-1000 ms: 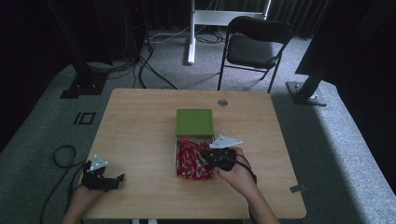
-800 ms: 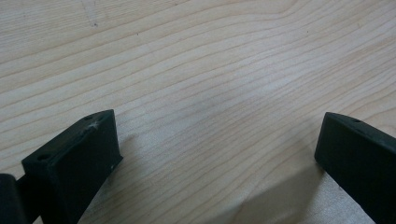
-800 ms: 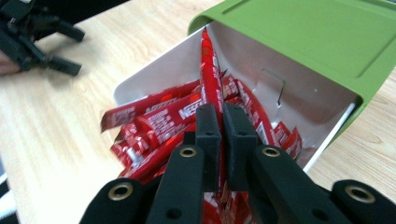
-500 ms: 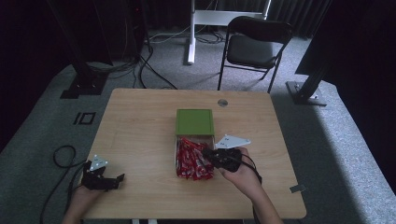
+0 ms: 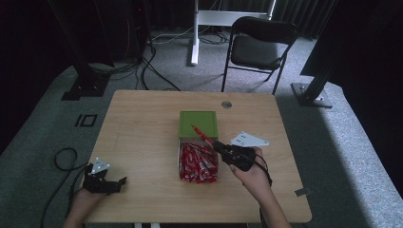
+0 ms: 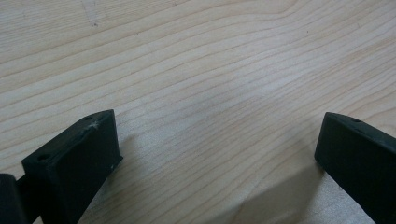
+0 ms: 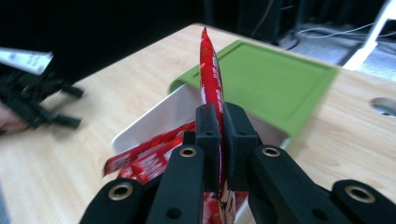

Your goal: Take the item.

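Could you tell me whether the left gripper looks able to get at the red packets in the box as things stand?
Probably yes: the left gripper rests open at the table's near left corner, and bare wood lies between it and the red packets. The right gripper, holding one packet, works the box's other side.

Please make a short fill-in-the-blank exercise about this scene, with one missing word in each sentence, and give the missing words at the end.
1. The right gripper is shut on a thin ____ sachet.
2. The left gripper rests over the bare wooden table with its jaws ____.
3. The white container of sachets has a flat lid of ____ colour lying over its far part.
4. Beyond the table stands a black folding ____.

Missing words: red; open; green; chair
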`<state>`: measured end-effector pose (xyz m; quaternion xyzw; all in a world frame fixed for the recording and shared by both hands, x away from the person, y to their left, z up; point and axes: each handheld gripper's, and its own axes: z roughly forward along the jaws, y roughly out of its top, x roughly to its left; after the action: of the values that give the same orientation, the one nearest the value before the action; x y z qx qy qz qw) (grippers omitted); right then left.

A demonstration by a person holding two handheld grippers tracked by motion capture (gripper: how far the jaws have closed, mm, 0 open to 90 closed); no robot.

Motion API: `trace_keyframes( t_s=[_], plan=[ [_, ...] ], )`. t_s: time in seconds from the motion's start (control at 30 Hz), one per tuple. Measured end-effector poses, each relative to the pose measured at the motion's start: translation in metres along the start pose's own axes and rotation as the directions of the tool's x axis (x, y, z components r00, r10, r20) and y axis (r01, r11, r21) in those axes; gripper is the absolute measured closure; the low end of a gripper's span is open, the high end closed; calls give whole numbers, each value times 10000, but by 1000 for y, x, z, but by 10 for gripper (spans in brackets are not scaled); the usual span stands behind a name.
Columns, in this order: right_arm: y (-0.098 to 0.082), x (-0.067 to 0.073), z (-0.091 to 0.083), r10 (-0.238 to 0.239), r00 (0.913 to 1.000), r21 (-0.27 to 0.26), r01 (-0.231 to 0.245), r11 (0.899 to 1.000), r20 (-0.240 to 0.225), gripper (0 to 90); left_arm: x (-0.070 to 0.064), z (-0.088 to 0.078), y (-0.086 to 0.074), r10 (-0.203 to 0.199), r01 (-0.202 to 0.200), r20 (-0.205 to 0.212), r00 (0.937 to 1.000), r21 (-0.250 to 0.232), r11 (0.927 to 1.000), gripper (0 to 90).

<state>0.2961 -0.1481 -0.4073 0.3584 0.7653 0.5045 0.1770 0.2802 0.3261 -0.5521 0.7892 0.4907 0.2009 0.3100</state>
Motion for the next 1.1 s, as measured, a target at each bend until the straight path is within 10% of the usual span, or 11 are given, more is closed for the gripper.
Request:
trace_keyframes(
  t_s=[0.63,1.1],
  plan=[
    [-13,-50,6,1247,9591,-669,-1112,9915,2539,861,0,0,0,8,-8,-4,10000,-3,10000,7],
    [-45,-79,28,1837,9331,-173,-1876,9821,3090,861,0,0,0,8,-8,-1,10000,1,10000,7]
  ],
)
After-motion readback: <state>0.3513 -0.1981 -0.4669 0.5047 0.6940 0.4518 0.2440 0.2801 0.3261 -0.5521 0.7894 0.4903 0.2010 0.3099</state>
